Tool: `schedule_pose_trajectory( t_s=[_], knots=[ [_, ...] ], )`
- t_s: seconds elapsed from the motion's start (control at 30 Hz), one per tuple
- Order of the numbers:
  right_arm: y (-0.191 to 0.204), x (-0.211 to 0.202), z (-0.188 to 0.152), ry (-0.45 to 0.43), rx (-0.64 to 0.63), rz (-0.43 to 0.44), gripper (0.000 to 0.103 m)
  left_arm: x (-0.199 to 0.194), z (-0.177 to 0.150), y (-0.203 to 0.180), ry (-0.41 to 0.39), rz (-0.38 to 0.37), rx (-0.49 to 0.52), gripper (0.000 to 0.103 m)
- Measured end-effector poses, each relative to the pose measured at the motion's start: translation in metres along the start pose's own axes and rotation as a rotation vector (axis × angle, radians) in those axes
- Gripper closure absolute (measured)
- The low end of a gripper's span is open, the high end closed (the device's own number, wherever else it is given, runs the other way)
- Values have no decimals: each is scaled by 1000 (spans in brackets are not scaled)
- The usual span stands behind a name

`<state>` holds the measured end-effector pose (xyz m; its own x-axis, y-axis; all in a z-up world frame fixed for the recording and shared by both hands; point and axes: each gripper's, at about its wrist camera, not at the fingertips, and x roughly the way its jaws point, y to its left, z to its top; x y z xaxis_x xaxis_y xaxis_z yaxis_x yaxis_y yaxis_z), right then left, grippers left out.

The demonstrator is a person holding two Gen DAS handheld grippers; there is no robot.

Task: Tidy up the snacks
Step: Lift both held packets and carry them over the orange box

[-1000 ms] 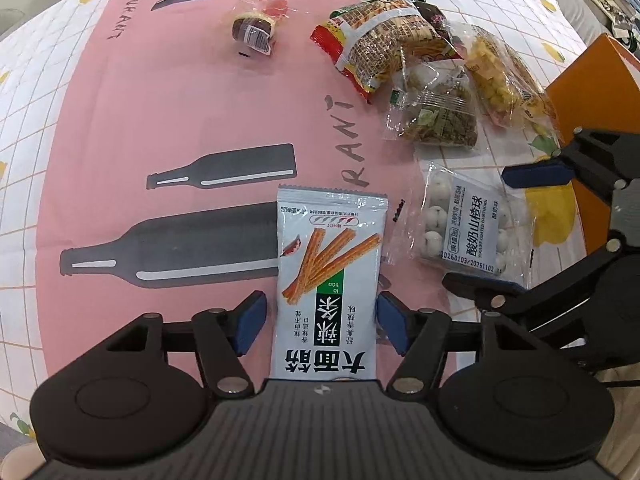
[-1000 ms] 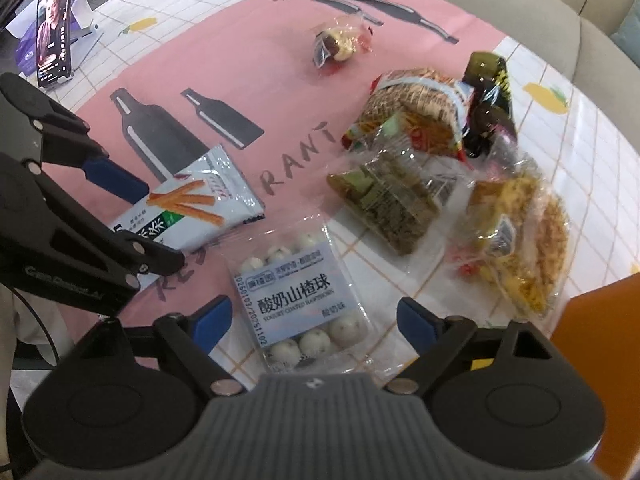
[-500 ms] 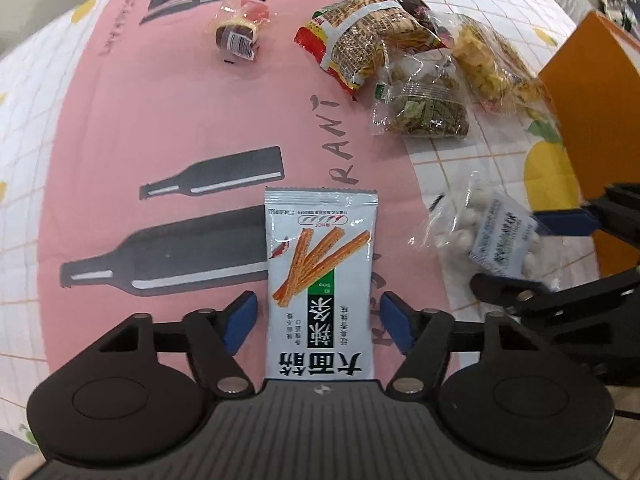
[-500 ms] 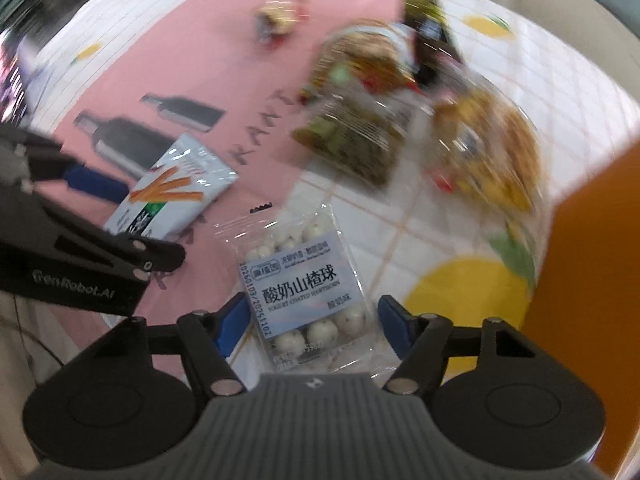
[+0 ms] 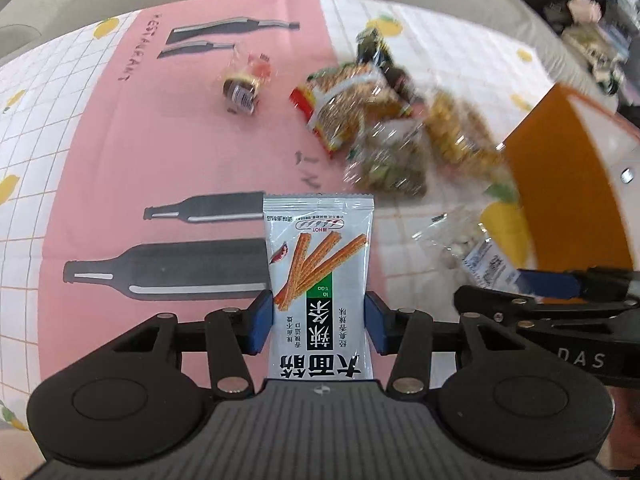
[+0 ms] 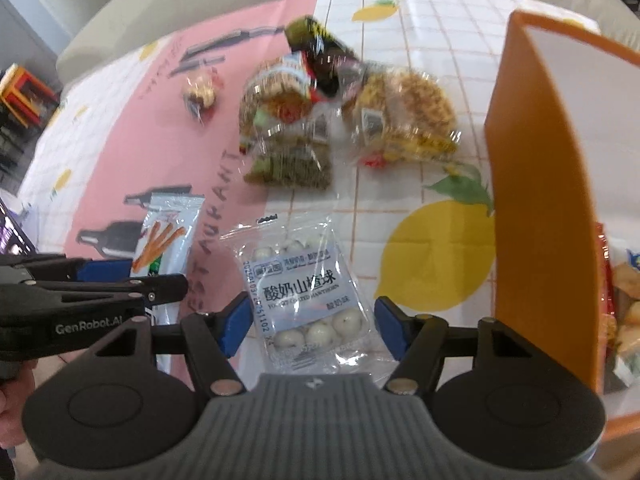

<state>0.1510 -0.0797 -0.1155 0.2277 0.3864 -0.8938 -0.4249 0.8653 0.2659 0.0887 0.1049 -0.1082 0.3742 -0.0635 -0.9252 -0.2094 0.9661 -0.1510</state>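
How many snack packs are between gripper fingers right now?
2. The spicy-stick packet sits in the left gripper, the hawthorn-ball bag in the right gripper; both jaws are closing.

A white stick-snack packet (image 5: 320,280) stands lengthwise, lifted off the cloth. To its right, a clear bag of white balls (image 6: 308,300) sits near the orange box (image 6: 536,208). Farther off lies a blurred heap of packets (image 6: 328,120), with one small wrapped snack (image 5: 242,88) alone to the left.
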Motion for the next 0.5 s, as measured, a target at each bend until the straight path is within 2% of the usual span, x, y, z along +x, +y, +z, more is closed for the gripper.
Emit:
schedule_pose_trajectory(
  t_s=[0.3, 0.5],
  knots=[
    [-9, -56, 3, -99, 64, 50, 39, -51, 9, -13, -86, -83, -23, 49],
    [-26, -105, 6, -183, 92, 66, 39, -86, 21, -39, -156, -141, 11, 49]
  ],
)
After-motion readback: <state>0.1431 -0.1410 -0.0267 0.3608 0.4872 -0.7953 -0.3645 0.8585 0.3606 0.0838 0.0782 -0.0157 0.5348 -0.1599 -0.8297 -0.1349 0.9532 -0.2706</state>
